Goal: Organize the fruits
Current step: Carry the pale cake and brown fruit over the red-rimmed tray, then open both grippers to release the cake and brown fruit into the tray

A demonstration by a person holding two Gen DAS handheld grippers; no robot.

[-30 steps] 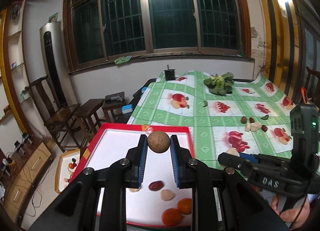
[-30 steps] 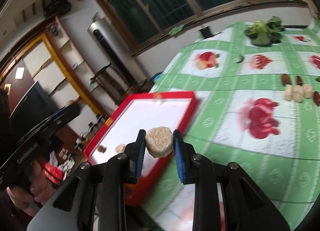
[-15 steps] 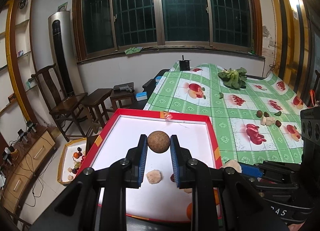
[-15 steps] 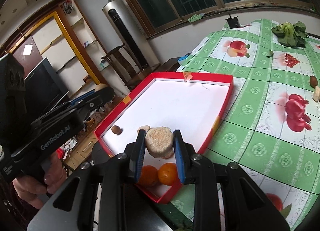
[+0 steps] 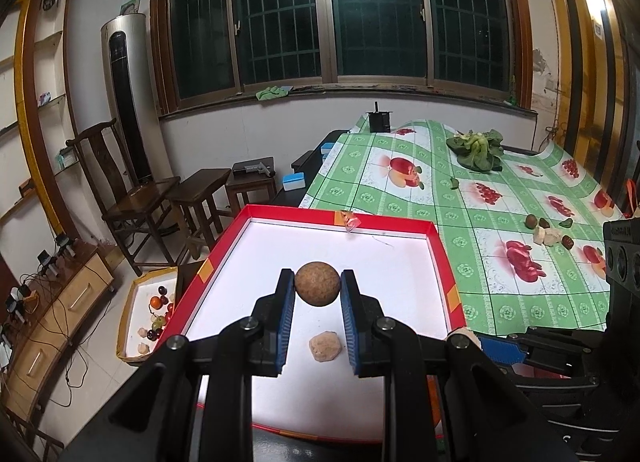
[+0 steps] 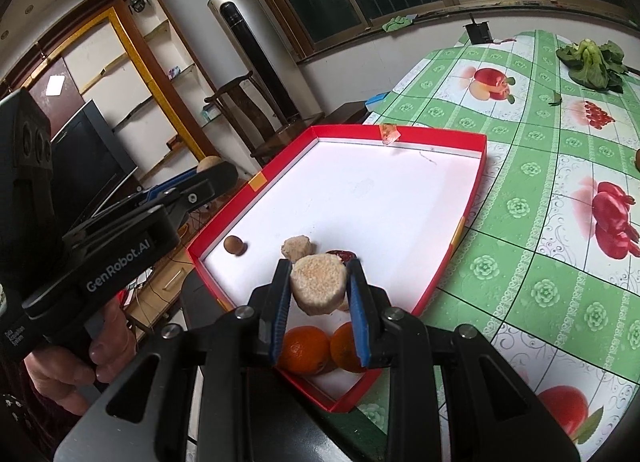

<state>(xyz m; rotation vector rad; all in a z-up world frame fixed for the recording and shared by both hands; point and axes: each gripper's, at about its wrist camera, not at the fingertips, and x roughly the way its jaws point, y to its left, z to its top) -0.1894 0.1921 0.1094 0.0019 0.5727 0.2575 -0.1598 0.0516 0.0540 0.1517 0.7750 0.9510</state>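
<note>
Where the blue pads of our left gripper (image 5: 317, 289) clamp a round brown fruit (image 5: 317, 284), our right gripper (image 6: 319, 287) pinches a pale, flat-topped fruit piece (image 6: 318, 284). Both hang over the red-rimmed white tray (image 6: 470, 218), which holds two oranges (image 6: 304, 349), a beige lump (image 5: 325, 347) and a small brown fruit (image 6: 234, 245). The tray sits on a green fruit-print tablecloth (image 6: 536, 262).

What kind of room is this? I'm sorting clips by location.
Most likely a home dining or living room: a table under a fruit-print green tablecloth, wooden chair, standing air conditioner, barred window.
</note>
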